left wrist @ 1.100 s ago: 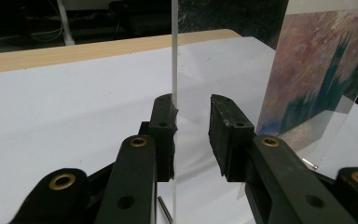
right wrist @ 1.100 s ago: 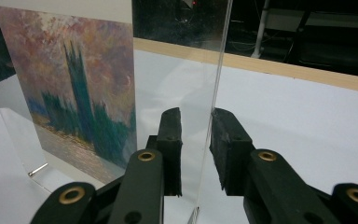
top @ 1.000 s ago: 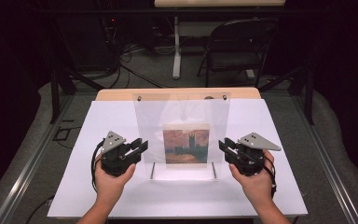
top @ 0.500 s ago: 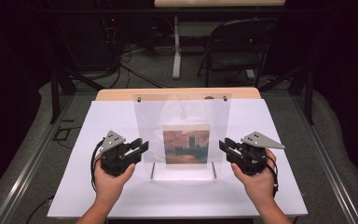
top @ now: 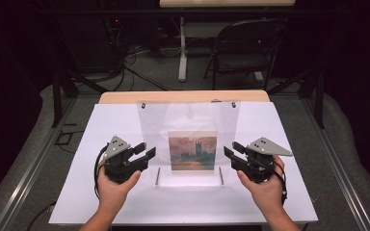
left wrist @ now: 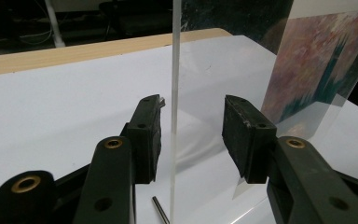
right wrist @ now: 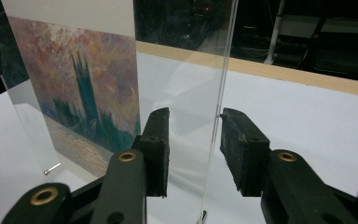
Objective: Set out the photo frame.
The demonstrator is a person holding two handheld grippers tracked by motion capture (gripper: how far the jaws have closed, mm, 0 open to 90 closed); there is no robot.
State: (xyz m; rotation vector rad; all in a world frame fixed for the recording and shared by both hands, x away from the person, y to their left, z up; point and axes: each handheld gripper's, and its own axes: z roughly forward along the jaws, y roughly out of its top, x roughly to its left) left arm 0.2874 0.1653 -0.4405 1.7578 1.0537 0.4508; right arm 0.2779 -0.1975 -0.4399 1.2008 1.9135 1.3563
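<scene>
Risk of tipping acrylic frame [top: 189, 139]: left gripper [top: 146, 152] and right gripper [top: 229, 154] just opened, straddling its edges, released; stray bump topples.

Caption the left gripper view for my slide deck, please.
Left gripper, black jaws open, straddles the edge of an upright clear acrylic panel holding a painted print.

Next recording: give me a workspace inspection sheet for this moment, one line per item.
Surface: white table top, wooden strip at its far edge.
Job's things: clear acrylic frame upright, painting print inside.
Clutter: nothing seen.
Grippers: left hand-held gripper and right hand-held gripper each straddle a side edge of the frame; jaws have just been opening, pads apart from the pane.
Cables: black cable trails from the left one.
Surroundings: folding chair, dark room.
</scene>
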